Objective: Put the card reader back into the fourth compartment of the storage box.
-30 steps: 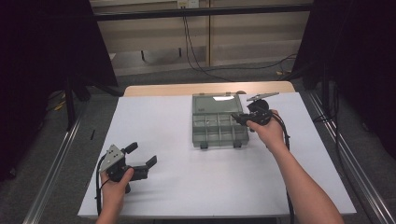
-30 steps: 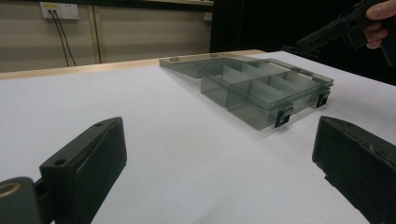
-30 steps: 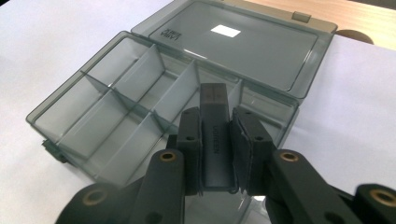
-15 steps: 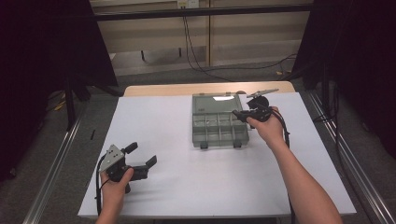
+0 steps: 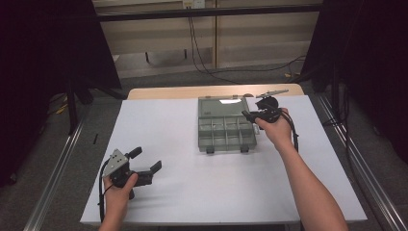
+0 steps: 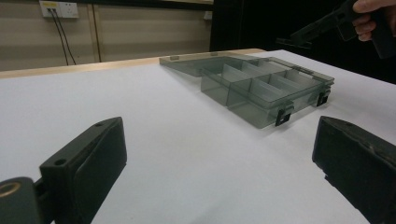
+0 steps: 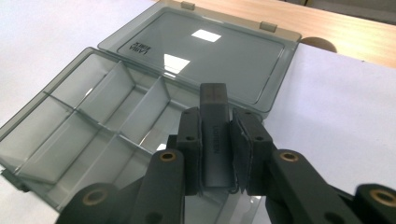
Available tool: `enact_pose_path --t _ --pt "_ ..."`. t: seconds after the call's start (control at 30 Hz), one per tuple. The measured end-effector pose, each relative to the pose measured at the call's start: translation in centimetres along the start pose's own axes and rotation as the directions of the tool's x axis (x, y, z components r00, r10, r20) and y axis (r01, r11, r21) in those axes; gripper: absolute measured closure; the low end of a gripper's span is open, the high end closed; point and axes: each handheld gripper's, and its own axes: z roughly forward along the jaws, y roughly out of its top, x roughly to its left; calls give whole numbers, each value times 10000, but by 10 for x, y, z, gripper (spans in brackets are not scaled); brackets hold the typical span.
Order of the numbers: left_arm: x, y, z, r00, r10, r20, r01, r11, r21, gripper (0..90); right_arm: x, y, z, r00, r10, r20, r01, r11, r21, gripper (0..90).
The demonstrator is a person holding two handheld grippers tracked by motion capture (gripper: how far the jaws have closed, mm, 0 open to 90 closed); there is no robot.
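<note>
Pinched upright in the right hand-held gripper (image 7: pixel 215 154) above the open organizer box (image 7: pixel 93 126) on the counter (image 5: pixel 168 202), the dark stick-shaped block (image 7: pixel 214 135) may, if released off-centre, strike a divider and tip outside its compartment.

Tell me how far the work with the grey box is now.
Done: the grey box lies open, lid flat, its compartments empty as far as visible. In hand: the right tool grips a small dark stick above the box. Left: putting the stick into a compartment. The left tool waits open on the table.
</note>
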Motion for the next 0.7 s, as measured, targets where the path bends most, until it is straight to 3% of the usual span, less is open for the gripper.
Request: enact_pose_path --t 0.7 --pt "0 0 0 10000 36 -36 -36 10000 53 32 -7 5 4 9996 179 219 -182 9998 93 742"
